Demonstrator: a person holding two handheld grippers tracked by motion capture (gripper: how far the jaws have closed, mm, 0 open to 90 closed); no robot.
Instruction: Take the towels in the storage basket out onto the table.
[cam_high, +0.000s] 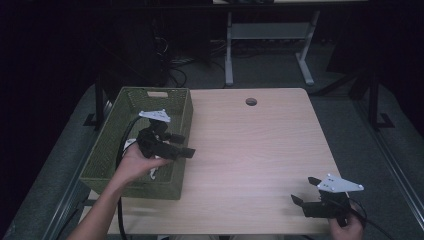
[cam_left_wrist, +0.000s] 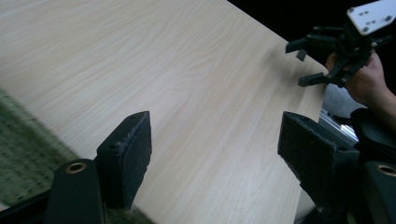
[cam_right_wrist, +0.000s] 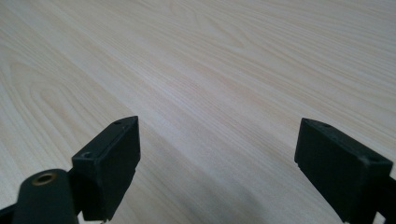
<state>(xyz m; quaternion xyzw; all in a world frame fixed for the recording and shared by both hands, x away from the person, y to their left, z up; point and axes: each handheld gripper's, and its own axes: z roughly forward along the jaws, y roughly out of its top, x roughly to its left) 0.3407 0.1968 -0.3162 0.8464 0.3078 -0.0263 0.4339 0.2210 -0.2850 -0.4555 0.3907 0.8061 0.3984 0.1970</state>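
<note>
Grippers at rest: left gripper (cam_high: 182, 144), jaws apart, hovered over basket (cam_high: 112, 145) (nine o'clock); right gripper (cam_high: 305, 191), likewise apart, waited at five o'clock.

The high view was dim overall: the room around the table (cam_high: 260, 150) sank into near black, while the pale wooden top caught soft, even light from above and showed no glare. Shadows were weak and diffuse; a faint one lay on the wood under the right gripper (cam_high: 306, 191), and the inside of the green basket (cam_high: 182, 107) was darker than its rim. That picture was slightly soft and grainy. In the left gripper view the wood grain was sharp in the middle, but the basket weave at the lower left smeared into blur. In the right gripper view the near jaws looked soft and the grain stayed clear.
</note>
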